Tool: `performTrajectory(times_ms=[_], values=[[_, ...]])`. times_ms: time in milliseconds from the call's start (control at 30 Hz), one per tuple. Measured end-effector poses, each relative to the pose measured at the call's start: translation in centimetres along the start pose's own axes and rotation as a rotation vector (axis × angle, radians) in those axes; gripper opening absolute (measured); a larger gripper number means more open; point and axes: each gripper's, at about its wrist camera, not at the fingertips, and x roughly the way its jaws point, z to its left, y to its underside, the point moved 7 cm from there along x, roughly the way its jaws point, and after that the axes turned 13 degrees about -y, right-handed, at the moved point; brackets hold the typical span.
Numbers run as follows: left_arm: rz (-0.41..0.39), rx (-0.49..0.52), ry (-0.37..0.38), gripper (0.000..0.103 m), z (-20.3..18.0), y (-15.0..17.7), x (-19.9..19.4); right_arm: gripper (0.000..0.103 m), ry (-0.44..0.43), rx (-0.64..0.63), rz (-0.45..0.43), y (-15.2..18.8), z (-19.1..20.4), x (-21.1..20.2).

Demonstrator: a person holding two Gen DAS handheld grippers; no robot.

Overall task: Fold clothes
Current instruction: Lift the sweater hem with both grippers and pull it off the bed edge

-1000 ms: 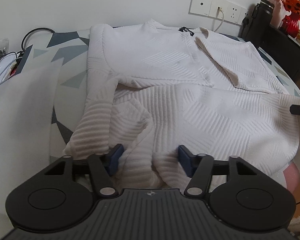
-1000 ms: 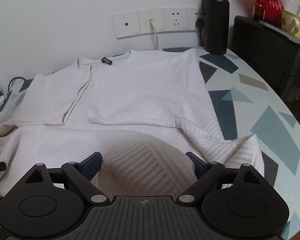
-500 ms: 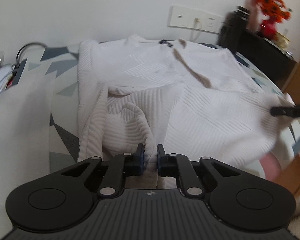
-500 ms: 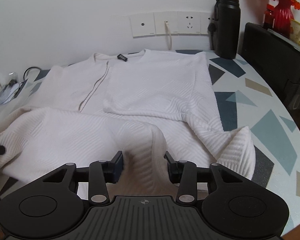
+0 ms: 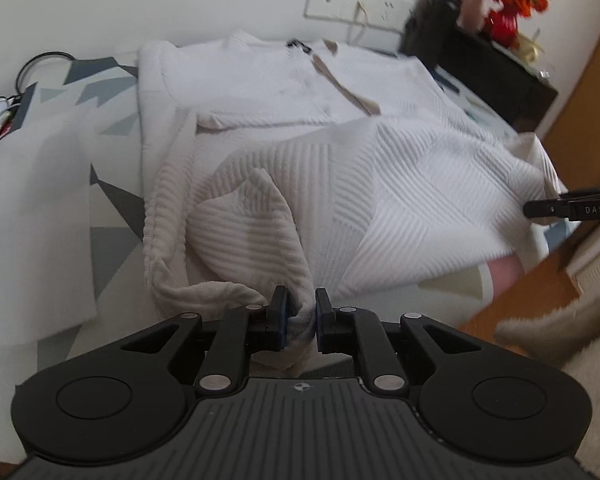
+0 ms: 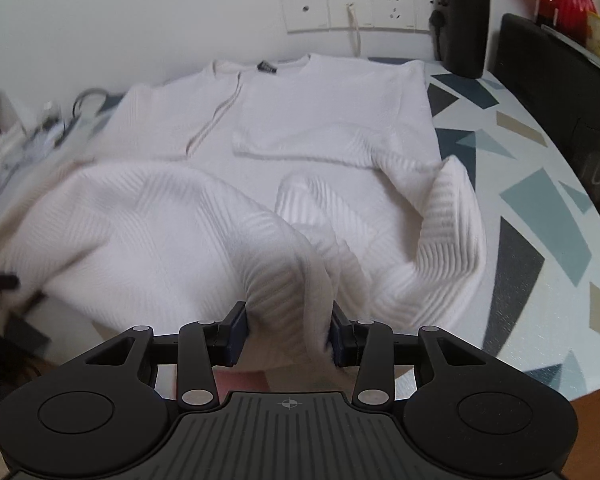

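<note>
Currently: white sweater flat on patterned table, collar at the far wall side, hem at the near edge, long axis running away from both grippers; left gripper clamped tight on the hem's left corner; right gripper pinching a thicker bunch of hem, jaws wider apart. Change from a second ago: both sets of jaws, then spread, have closed on cloth; hem now lifted off the table, ready to carry toward the collar.

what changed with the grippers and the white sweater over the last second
Both grippers went from open to gripping the near hem of the white ribbed knit sweater. The left gripper closed tight on a bunched fold; the right gripper narrowed onto a thicker fold. The hem has lifted off the patterned tablecloth and started toward the collar. The collar end, folded sleeves and black bottle stayed put.
</note>
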Motion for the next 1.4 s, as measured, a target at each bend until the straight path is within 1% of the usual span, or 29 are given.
performTrajectory(times_ms=[33, 100, 133, 167, 200, 233, 300, 333, 367, 467, 567, 667, 700, 733, 767, 800, 833, 867, 933, 967, 1000, 1033, 1167, 1300, 1400], values=[[0.007, 0.006, 0.002, 0.017, 0.1, 0.0, 0.1, 0.037, -0.002, 0.007, 0.006, 0.2, 0.0, -0.1], [0.011, 0.021, 0.001, 0.028, 0.1, -0.1, 0.1, 0.041, -0.013, 0.027, 0.011, 0.3, -0.1, -0.3], [0.005, 0.025, -0.009, 0.041, 0.2, -0.3, 0.1, 0.043, -0.017, 0.032, 0.01, 0.2, -0.1, -0.6], [-0.002, 0.026, -0.016, 0.05, 0.2, -0.5, 0.0, 0.044, -0.019, 0.033, 0.006, -0.1, -0.1, -0.9], [-0.012, 0.02, -0.014, 0.052, 0.3, -0.8, -0.1, 0.046, -0.02, 0.034, 0.002, -0.3, -0.1, -1.3], [-0.021, 0.007, -0.007, 0.054, 0.4, -1.2, -0.2, 0.05, -0.022, 0.035, -0.002, -0.6, -0.1, -1.7], [-0.036, -0.037, 0.012, 0.056, 0.7, -2.2, -0.3, 0.055, -0.034, 0.036, -0.028, -1.5, -0.1, -2.6], [-0.044, -0.063, 0.02, 0.058, 1.0, -2.6, -0.4, 0.058, -0.038, 0.039, -0.049, -2.2, -0.1, -3.2], [-0.051, -0.091, 0.029, 0.06, 1.2, -3.1, -0.4, 0.06, -0.042, 0.046, -0.075, -2.9, -0.2, -3.8], [-0.06, -0.186, 0.053, 0.062, 2.1, -4.5, 0.2, 0.066, -0.053, 0.084, -0.149, -5.2, -1.1, -5.0], [-0.034, -0.278, 0.049, 0.062, 2.8, -5.4, 1.7, 0.068, -0.051, 0.159, -0.191, -6.9, -2.5, -4.2], [0.01, -0.344, 0.026, 0.062, 3.2, -5.6, 3.6, 0.066, -0.039, 0.217, -0.15, -6.9, -3.5, -0.9], [0.019, -0.369, 0.03, 0.062, 3.2, -5.5, 4.1, 0.064, -0.04, 0.238, -0.13, -6.7, -3.8, 0.2], [0.027, -0.394, 0.034, 0.061, 3.2, -5.5, 4.5, 0.062, -0.047, 0.257, -0.107, -6.4, -3.9, 1.3], [0.034, -0.415, 0.042, 0.055, 3.1, -5.4, 4.8, 0.06, -0.057, 0.267, -0.087, -5.9, -3.8, 2.2], [0.034, -0.414, 0.054, 0.047, 2.8, -5.4, 4.8, 0.052, -0.066, 0.27, -0.071, -5.4, -3.6, 2.8], [0.028, -0.392, 0.06, 0.031, 2.3, -5.3, 4.6, 0.041, -0.071, 0.265, -0.062, -4.9, -3.3, 3.1], [0.017, -0.359, 0.058, 0.022, 1.9, -5.3, 4.2, 0.038, -0.074, 0.253, -0.06, -4.4, -3.0, 3.1], [-0.019, -0.262, 0.032, 0.015, 0.9, -5.1, 2.7, 0.026, -0.084, 0.234, -0.069, -3.4, -2.2, 2.3], [-0.03, -0.225, 0.027, 0.013, 0.5, -4.8, 1.8, 0.023, -0.092, 0.232, -0.076, -2.9, -2.0, 1.7], [-0.041, -0.188, 0.023, 0.012, 0.1, -4.6, 1.0, 0.017, -0.102, 0.234, -0.085, -2.4, -1.9, 0.8], [-0.051, -0.154, 0.019, 0.012, -0.2, -4.3, 0.1, 0.014, -0.113, 0.236, -0.093, -1.8, -1.7, 0.0], [-0.065, -0.044, -0.033, 0.011, -1.3, -2.2, -2.9, 0.012, -0.131, 0.266, -0.125, 0.7, -2.2, -3.5], [-0.047, -0.013, -0.091, 0.011, -2.3, 0.5, -4.5, 0.011, -0.144, 0.28, -0.135, 3.8, -2.9, -5.9], [-0.026, -0.003, -0.127, 0.011, -3.3, 2.8, -5.2, 0.01, -0.141, 0.262, -0.113, 6.1, -3.0, -6.8]])
